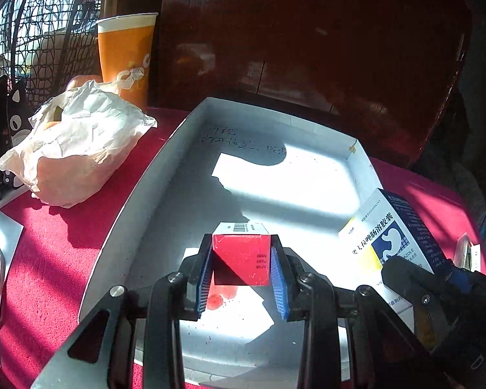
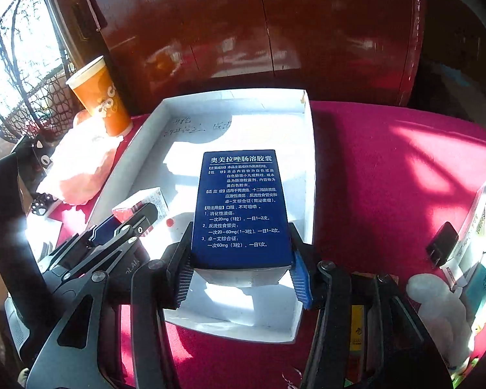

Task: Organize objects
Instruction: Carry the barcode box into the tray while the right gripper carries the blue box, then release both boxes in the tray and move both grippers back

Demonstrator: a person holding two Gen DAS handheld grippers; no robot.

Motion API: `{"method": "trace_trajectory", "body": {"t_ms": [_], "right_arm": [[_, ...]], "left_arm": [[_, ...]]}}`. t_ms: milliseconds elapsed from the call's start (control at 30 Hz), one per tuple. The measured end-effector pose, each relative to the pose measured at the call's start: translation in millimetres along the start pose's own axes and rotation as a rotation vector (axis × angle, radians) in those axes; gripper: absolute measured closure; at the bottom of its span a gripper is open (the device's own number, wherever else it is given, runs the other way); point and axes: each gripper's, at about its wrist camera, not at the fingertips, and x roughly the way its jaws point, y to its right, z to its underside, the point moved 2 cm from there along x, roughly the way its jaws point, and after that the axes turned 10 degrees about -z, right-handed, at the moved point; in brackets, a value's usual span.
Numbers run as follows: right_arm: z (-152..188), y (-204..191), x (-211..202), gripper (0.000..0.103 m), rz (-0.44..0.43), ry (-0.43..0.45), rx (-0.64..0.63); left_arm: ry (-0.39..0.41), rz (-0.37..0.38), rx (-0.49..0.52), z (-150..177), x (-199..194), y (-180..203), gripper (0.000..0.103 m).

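Note:
A white cardboard tray (image 1: 139,201) lies on the red cloth; it also shows in the right wrist view (image 2: 307,149). My left gripper (image 1: 241,259) is shut on a small red and white box (image 1: 243,256) and holds it over the tray's near end. In the right wrist view this red box (image 2: 139,202) sits at the tray's left side. My right gripper (image 2: 241,265) is shut on a blue medicine box (image 2: 241,207) with white Chinese text, held over the tray. The blue box (image 1: 392,236) shows at the tray's right edge in the left wrist view.
An orange paper cup (image 1: 126,55) and a crumpled white bag (image 1: 77,146) stand left of the tray. A wire basket (image 2: 19,90) is behind them. More medicine boxes (image 2: 476,240) and a black plug (image 2: 442,243) lie at the right. Dark wooden furniture (image 1: 307,39) stands behind.

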Motion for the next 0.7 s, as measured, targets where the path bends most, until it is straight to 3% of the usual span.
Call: {"method": "trace_trajectory", "body": {"t_ms": [67, 100, 133, 233, 400, 533, 700], "right_arm": [[1, 0, -2, 0.032, 0.040, 0.019, -0.015], [0, 2, -6, 0.025, 0.051, 0.044, -0.017], [0, 6, -12, 0.015, 0.052, 0.067, -0.008], [1, 17, -42, 0.000, 0.024, 0.125, 0.027], [11, 32, -128, 0.000, -0.007, 0.266, 0.055], [25, 57, -222, 0.000, 0.014, 0.413, 0.086], [50, 97, -352, 0.000, 0.121, 0.640, 0.150]], "left_arm": [[-0.037, 0.004, -0.023, 1, 6, -5, 0.040], [-0.047, 0.007, -0.045, 1, 7, -10, 0.005], [-0.034, -0.003, -0.063, 2, 7, -15, 0.000], [-0.008, -0.001, -0.069, 2, -8, -21, 0.000], [0.141, 0.066, -0.095, -10, -81, -31, 0.000], [0.349, 0.107, -0.117, -29, -173, -51, 0.000], [0.660, 0.020, -0.140, -56, -293, -105, 0.000]]}}
